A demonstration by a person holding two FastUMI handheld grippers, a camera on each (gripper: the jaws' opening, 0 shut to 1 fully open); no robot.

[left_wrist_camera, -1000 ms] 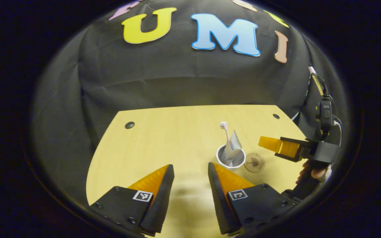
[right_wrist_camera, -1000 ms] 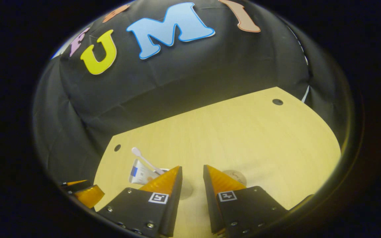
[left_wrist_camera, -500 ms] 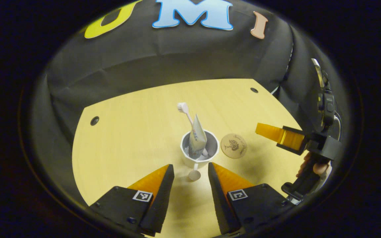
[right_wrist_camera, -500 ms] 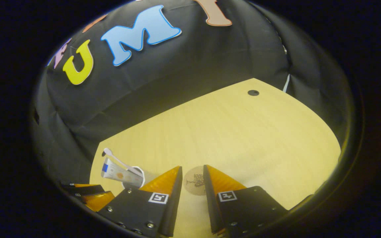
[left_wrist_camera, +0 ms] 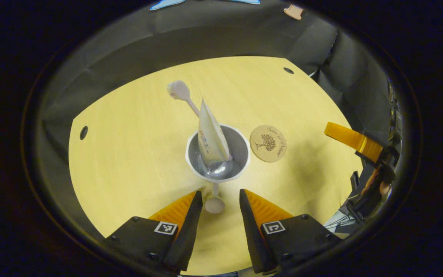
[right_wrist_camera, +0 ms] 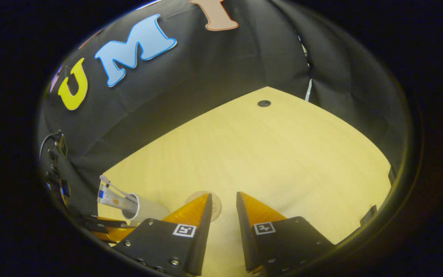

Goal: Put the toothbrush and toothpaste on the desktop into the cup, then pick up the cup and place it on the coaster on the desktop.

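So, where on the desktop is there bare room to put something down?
The desktop is bare from the cup to its edge with the dark hole, and behind the coaster toward the far hole. It is crowded around cup and coaster, near the left tongs.

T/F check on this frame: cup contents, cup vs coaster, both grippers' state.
1. The toothbrush and toothpaste stand in the cup. True.
2. The cup sits on the coaster. False: it stands on the desk beside the coaster.
3. The left gripper is shut on the cup handle. False: its fingers are open, the handle between them, untouched.
4. The right gripper is open and holds nothing. True.
5. The toothpaste lies flat on the desk. False: it is upright in the cup.
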